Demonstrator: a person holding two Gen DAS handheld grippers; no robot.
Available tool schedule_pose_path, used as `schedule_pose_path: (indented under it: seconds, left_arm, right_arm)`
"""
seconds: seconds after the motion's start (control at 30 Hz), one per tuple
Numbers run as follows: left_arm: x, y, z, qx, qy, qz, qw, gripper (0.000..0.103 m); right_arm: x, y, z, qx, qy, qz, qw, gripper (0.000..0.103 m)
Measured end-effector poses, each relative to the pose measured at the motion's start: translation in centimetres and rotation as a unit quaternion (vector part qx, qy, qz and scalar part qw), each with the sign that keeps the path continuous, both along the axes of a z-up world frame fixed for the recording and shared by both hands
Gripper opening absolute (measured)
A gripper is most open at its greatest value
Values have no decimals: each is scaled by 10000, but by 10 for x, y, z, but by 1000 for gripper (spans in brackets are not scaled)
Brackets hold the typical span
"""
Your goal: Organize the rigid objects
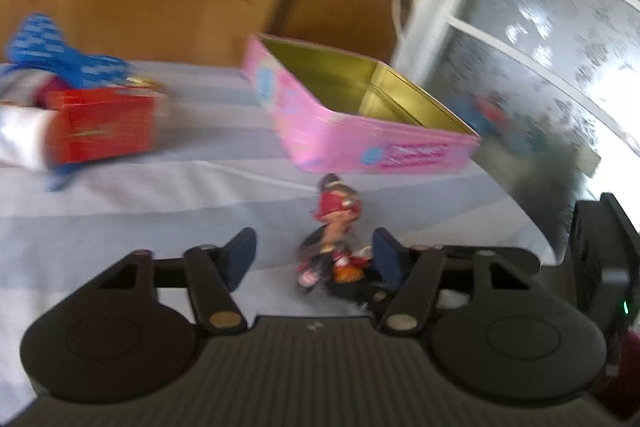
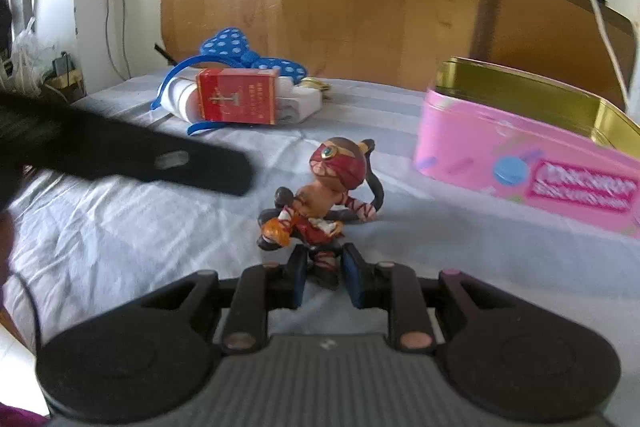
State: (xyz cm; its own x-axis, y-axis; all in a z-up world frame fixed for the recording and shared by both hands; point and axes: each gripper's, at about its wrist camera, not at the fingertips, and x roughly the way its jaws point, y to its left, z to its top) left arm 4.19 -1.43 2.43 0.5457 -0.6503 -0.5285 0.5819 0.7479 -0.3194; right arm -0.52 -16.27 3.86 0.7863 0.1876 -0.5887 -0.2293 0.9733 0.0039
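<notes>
While our right gripper (image 2: pixel 323 275) clamps the figurine (image 2: pixel 320 203) mid-bedsheet (image 2: pixel 120 247), our left gripper (image 1: pixel 314 259) gapes empty near the pink tin (image 1: pixel 360 131).

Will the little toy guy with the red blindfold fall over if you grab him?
Probably stiff: the figurine looks like hard painted plastic. Its big head over small legs likely makes it tippy. The right gripper straddles only the legs, so it might wobble.

Pink tin (image 2: pixel 520 155) with gold inside, red box (image 2: pixel 237 95), blue white-dotted bow (image 2: pixel 240 51).
</notes>
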Motion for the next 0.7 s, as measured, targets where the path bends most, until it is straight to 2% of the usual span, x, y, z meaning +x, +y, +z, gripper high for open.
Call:
schedule_pose_path:
  seconds: [0.03,0.07,0.17,0.27,0.43,0.5,0.6,0.7]
  left_arm:
    - [4,-10,-3,58,63,-127,9999,53]
    - [8,-21,-7,127,135,-252,9995,42]
    - [12,-38,-9,313,59,-329,9990,38]
    - [14,-48,8,205,-100,-371,9990,37]
    - [40,-84,49,-62,-755,-501,9959,37]
    - [59,-105,54,-171,-843,-531,9949,37]
    - [91,-136,50,-257,-815,-569,9947,37]
    - [119,-159,37,-333,-552,-556,9964,37]
  right_arm:
    - [0,-6,3,26,16,-23,10000,20]
    - [-1,-9,3,47,2,-52,10000,20]
    - [-3,-13,3,-23,-98,-161,9998,20]
    - [-3,-27,10,99,-314,-285,9991,20]
    - [5,-49,39,-164,-1219,-630,9904,20]
    - [21,-66,50,-184,-1457,-871,9853,20]
    - [48,-93,56,3,-1390,-1167,9834,20]
    - [73,-119,55,141,-1162,-1394,9833,21]
